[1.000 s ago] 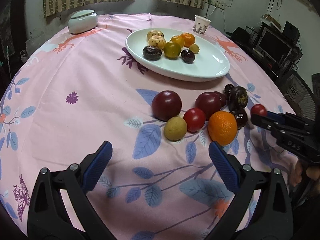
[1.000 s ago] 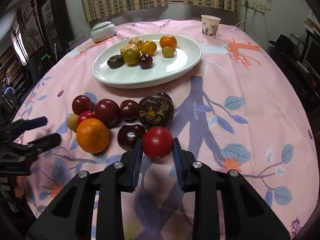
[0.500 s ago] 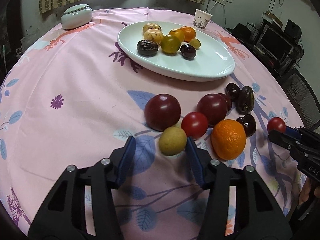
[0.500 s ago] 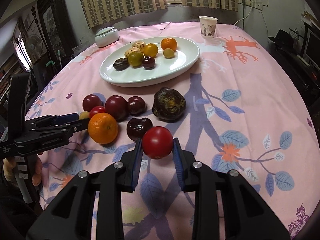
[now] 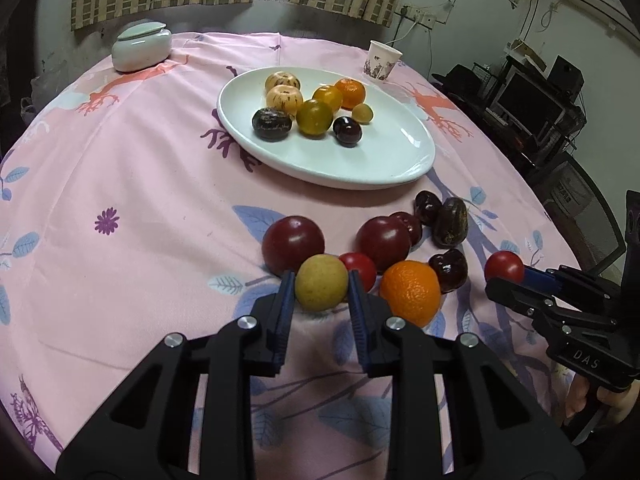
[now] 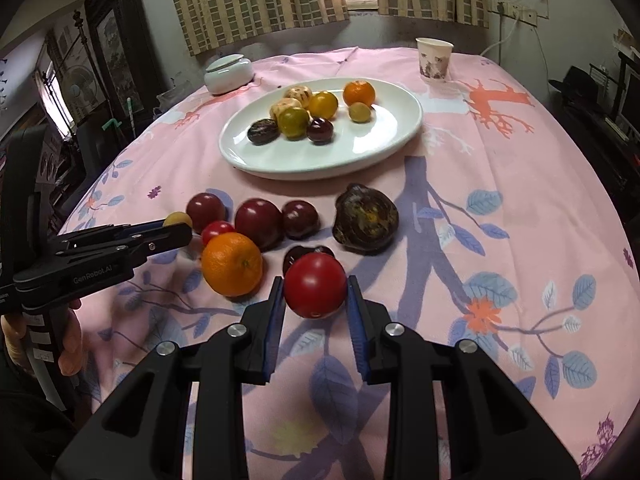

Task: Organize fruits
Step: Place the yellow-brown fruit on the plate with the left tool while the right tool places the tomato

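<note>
Gripping yellow fruit (image 5: pixel 321 288), red tomato (image 6: pixel 315 285), seemingly lifted

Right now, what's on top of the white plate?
On the white plate lie eight small fruits, bunched on its left half: an orange, two pale speckled ones, two yellow-green, one small yellow, two dark. Anything behind the cluster is hidden.
</note>
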### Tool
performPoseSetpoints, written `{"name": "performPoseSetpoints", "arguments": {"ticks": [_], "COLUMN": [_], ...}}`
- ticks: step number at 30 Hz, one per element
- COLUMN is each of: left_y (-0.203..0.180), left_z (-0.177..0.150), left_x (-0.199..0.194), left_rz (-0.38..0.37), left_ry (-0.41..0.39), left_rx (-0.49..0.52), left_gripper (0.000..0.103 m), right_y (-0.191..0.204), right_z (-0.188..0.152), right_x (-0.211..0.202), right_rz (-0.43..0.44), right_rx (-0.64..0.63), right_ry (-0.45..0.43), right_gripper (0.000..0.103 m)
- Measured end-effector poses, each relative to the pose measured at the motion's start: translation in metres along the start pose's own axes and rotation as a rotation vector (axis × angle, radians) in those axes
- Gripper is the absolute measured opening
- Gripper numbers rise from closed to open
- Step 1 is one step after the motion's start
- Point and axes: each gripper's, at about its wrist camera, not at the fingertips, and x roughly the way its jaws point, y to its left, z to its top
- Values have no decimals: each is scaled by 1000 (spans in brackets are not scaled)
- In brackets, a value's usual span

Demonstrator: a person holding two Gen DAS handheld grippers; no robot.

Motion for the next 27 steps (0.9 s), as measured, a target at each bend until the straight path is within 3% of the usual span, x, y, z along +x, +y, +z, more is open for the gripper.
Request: {"name": "performPoseSetpoints", "arguments": {"ticks": [7,15,19,27], "left_y": [-11,-4,7,12], "left_z": [59,150,150,138], "left_x": [-20,3,17,53], "left_rz": [-21,-36,-15,-14], "left_ry": [-102,-127,-100,-3], "left_rx": [67,45,40,45], "left_gripper": [27,27,27,27], "right_y": [13,3,-12,-26], "right_z": [51,152,158,151], "right_x": [-9,10,21,65], "right_rz": [39,86,78,85], "right_rx": [-84,-150,-123,-66], "right_ry": [-74,-154,-161,-43], "right_gripper": [31,31,31,30]}}
